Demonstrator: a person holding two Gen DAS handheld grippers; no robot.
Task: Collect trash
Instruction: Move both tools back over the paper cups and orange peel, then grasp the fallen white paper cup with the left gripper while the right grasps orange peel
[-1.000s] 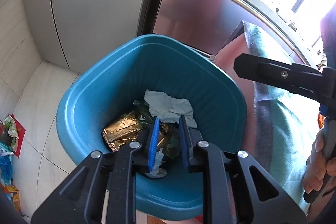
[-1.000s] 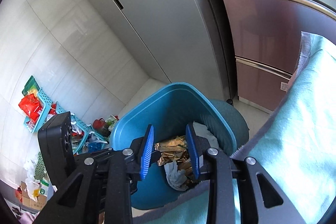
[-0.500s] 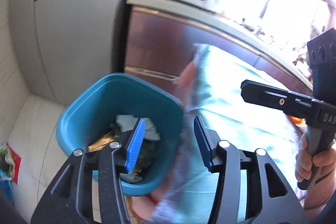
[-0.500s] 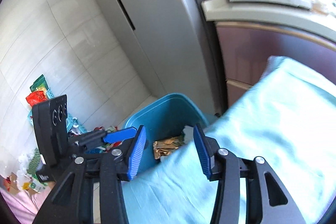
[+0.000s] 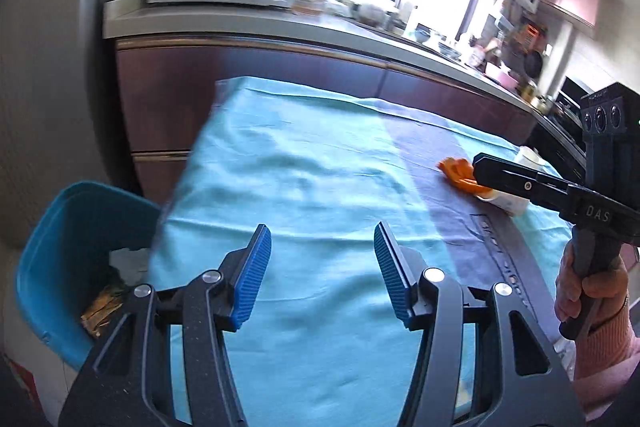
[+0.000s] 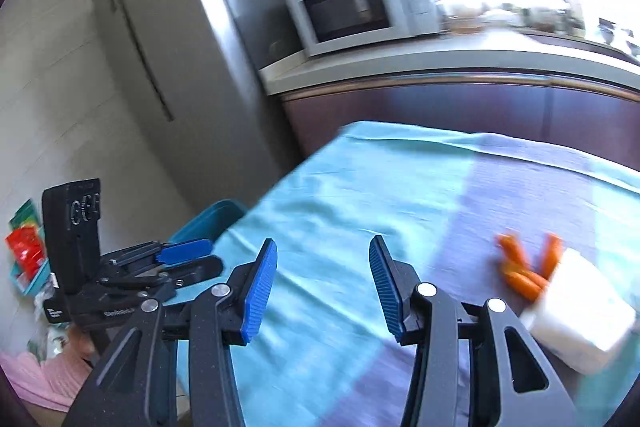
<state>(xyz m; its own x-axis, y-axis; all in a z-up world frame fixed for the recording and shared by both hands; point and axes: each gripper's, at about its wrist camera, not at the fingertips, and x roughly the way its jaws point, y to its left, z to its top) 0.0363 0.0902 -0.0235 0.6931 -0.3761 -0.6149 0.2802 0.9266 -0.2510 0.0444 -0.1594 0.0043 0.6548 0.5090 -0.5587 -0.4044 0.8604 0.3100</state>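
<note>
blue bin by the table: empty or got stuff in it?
Not empty. In the left wrist view the blue bin holds a crumpled white tissue and a gold foil wrapper. How full it is cannot be told; the tablecloth hides part.

You see a soft, wrinkled matt cloth [image 5: 304, 179] over the worktop, a smooth glossy plastic bin [image 5: 60, 227], crinkled shiny foil [image 5: 98, 311] inside it, and ribbed blue gripper pads [image 5: 252, 279].

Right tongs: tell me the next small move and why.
Probably ease the right tongs forward and to the right toward the orange scraps beside the white carton on the cloth-covered table. The tongs stand open and empty, and that litter is nearest to them.
</note>
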